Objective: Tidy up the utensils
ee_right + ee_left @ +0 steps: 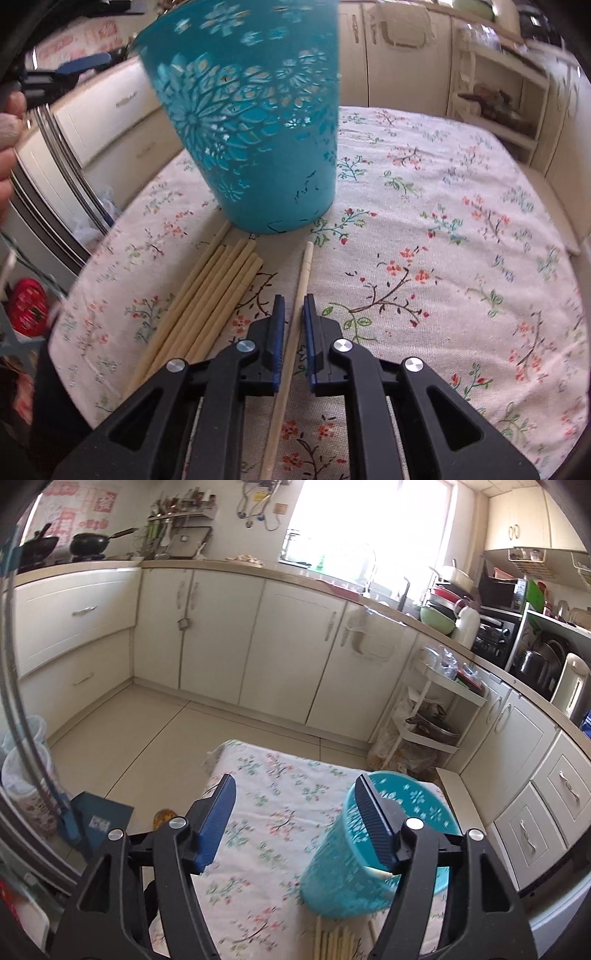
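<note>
A teal cut-out utensil holder (255,129) stands tilted and blurred on the flowered tablecloth (443,221). A bundle of several cream chopsticks (207,295) lies at its base. My right gripper (293,299) is shut on a single chopstick (304,266) whose tip points at the holder. In the left wrist view my left gripper (294,778) is open wide. Its right finger (373,823) overlaps the upper wall of the holder (340,878), and the left finger is apart from it. Chopstick ends (332,938) show below the holder.
The small table (266,794) is ringed by cream kitchen cabinets (288,646). A white shelf trolley (436,716) stands off its far right corner. A blue box (99,819) and tubs sit on the floor at left. A hand (7,129) shows at the left edge.
</note>
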Demonstrator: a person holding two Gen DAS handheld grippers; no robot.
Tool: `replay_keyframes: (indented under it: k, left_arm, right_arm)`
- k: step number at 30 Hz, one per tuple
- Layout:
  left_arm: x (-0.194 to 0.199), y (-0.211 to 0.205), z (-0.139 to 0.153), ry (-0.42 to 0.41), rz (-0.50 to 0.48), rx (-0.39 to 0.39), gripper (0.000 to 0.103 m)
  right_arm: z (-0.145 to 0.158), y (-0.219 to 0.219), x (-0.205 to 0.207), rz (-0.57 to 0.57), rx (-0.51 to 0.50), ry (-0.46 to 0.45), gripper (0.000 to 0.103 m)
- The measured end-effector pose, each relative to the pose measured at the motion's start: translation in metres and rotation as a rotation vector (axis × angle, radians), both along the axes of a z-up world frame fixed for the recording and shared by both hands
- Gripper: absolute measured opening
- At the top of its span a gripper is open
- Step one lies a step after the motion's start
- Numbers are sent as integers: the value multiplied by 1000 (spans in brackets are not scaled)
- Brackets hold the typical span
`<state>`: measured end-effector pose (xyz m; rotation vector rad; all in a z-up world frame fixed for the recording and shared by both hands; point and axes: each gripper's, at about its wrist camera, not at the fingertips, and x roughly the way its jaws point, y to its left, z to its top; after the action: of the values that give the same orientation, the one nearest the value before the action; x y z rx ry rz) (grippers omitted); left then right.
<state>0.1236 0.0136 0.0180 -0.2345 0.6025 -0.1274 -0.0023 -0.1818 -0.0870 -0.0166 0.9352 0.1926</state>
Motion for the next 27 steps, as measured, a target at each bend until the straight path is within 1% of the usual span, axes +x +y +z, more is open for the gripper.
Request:
replay_keyframes:
  k: [1,2,5,7,8,12,14,16,17,20,22,24,27]
  left_arm:
    - [-6,6,-2,11,6,-5,66]
    - [-9,10,-4,19,9,-9,67]
    - [-29,25,-15,53,17,-23,71]
    - [-41,33,-27,87,22,-34,75]
    - [-45,37,-33,103,23,-38,75]
    - [-54,46,-56,182,28,-51,75]
    - [-58,48,-64,215,28,-59,75]
    - [-60,48,-68,226,24,-58,75]
    - [-62,47,-69,228,20,-55,75]
    - [-69,40,-66,220,-2,-47,75]
    - [-69,35,-60,215,-14,-46,75]
    - [-73,30,-55,207,-30,-44,76]
    - [-79,23,-50,191,-49,-33,77]
  right_arm:
    - [0,4,0,9,-30,-7,8]
    - [0,5,-1,8,-28,-1,8]
    - [2,-8,-3,-30,31,36,6]
    - [4,-24,-9,-60,103,56,6]
    - [7,-35,-16,-75,165,60,6]
    - [31,-61,-37,-103,312,19,6]
    - [50,-69,-40,-110,376,-24,6]
    - [78,-78,-40,-109,461,-87,6]
    - [89,-79,-38,-106,488,-112,6]
    - [134,-76,-20,-75,576,-225,6]
    - [163,-68,-3,-44,609,-306,6]
    - [184,-60,15,-29,620,-365,6]
    - [204,-47,49,-52,613,-449,6]
